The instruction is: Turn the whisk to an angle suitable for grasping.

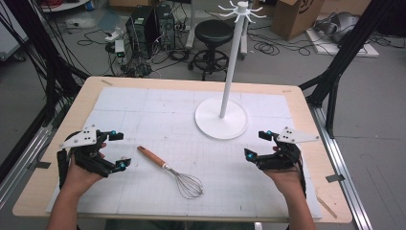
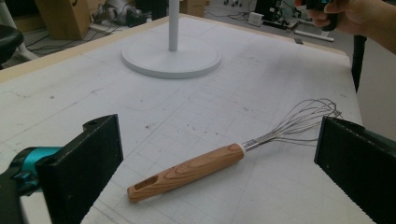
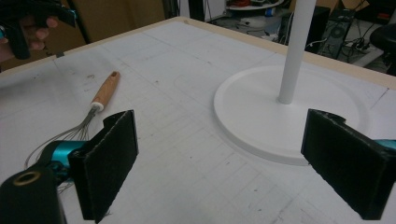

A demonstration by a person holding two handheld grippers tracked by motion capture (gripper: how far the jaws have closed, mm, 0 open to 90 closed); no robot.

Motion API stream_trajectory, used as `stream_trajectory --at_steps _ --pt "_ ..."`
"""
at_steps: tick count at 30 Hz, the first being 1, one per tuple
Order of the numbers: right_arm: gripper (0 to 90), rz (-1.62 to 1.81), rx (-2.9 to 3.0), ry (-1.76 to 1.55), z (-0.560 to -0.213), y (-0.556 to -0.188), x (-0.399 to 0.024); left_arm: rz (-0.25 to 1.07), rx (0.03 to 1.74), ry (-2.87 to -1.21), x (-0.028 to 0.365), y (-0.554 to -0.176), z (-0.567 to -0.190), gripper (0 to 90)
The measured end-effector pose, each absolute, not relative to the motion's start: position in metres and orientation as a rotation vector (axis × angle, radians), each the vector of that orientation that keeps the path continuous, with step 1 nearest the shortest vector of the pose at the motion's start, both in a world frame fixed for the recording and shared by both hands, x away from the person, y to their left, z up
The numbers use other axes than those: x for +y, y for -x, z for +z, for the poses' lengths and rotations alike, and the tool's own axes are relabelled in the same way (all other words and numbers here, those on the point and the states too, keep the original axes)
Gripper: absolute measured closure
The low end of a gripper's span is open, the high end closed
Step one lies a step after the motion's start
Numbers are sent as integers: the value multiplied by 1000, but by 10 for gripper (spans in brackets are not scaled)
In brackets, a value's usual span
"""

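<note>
We see the whisk point(image 1: 172, 173) flat on the white mat in the lower centre of the frame, wooden handle pointing upper left, wire loops lower right

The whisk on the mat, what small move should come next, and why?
Probably ease the left hand-held gripper forward and down over the wooden handle of the whisk. Its jaws stand open and empty, the handle lies flat just ahead between them, and the whisk is nearer to it than to the right hand-held gripper.

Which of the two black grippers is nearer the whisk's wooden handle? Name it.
The left gripper. The wooden-handled wire whisk lies with its handle end toward it, while its wire head points toward the right gripper, which sits farther off, near the white stand's round base.
</note>
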State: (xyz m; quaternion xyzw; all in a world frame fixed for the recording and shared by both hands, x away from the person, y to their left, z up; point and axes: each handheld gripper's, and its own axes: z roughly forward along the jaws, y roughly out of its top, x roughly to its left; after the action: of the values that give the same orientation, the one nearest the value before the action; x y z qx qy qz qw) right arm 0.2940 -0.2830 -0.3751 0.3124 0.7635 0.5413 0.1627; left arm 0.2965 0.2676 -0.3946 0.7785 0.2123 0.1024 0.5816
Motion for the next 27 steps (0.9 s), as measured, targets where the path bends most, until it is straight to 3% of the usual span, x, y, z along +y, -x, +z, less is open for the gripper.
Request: stream_trajectory --at_steps 13,27 --pt "99 1544 2172 -896 -374 -292 -286 220 468 -1866 257 -297 -397 17" --pt "99 1550 2157 -914 -374 -294 -292 190 415 -2013 218 -315 -388 17"
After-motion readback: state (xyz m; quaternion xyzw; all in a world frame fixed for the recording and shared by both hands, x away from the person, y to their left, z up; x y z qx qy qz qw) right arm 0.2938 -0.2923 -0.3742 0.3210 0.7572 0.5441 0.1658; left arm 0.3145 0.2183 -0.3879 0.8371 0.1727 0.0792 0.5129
